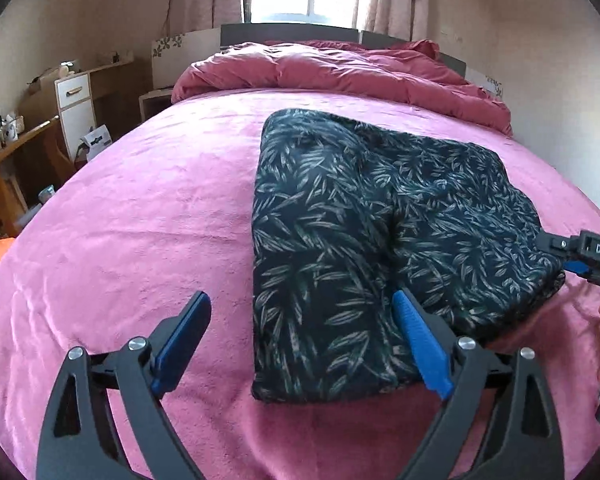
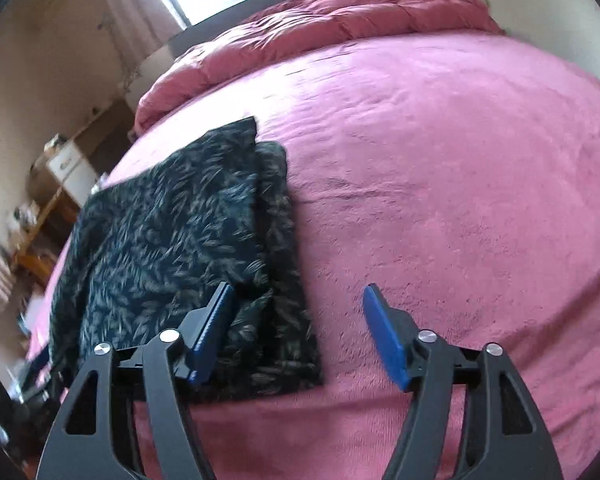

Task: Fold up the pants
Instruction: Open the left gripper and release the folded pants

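Pants (image 1: 364,216): thin matt cloth, dark, printed with pale leaves. Bed cover (image 1: 140,220): pink fleecy cloth, napped. Duvet (image 1: 340,68), upper frame: smoother reddish cloth. Left gripper (image 1: 300,320): matt black plastic arms, ribbed blue pads, bright metal pins.

left tool (image 1: 302,304) open, right tool (image 2: 298,294) open

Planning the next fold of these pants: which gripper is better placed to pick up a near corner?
Probably the left. The left gripper is open and straddles the near left corner of the folded pants. The right gripper is open too, but spans the near right edge, mostly over bare blanket.
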`<state>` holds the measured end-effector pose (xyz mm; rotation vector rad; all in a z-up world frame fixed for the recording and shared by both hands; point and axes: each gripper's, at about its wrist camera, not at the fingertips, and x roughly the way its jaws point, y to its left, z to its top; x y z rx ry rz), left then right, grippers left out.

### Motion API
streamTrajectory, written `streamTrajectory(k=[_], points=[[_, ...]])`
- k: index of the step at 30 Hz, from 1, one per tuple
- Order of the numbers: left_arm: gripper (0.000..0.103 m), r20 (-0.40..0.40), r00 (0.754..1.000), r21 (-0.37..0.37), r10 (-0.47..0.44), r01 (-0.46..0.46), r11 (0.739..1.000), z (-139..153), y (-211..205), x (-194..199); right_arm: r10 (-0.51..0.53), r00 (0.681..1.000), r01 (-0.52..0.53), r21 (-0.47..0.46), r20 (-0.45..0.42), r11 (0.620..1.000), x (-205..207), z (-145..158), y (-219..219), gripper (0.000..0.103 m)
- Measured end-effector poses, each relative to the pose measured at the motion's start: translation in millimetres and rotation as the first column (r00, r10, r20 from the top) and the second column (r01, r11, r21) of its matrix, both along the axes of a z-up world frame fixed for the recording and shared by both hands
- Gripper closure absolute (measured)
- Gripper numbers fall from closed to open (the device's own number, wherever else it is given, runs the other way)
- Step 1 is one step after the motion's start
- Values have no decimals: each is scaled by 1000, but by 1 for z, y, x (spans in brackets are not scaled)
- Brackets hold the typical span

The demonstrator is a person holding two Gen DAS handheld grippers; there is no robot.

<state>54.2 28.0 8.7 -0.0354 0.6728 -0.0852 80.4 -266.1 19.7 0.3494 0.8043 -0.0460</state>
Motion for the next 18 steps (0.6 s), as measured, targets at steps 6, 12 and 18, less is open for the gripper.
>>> streamTrajectory(k=[6,12,18], points=[[2,61,998,67,35,-39,997,8,-8,-26,11,997,-4,-88,77,996,-25,16,18,32],[2,101,995,110,24,-36,993,19,-20,-60,20,996,-8,-145,83,989,-58,21,41,16],[2,93,995,62,46,-52,997,26,-16,-88,-8,992,41,-260,127,965,-97,27,69,4]])
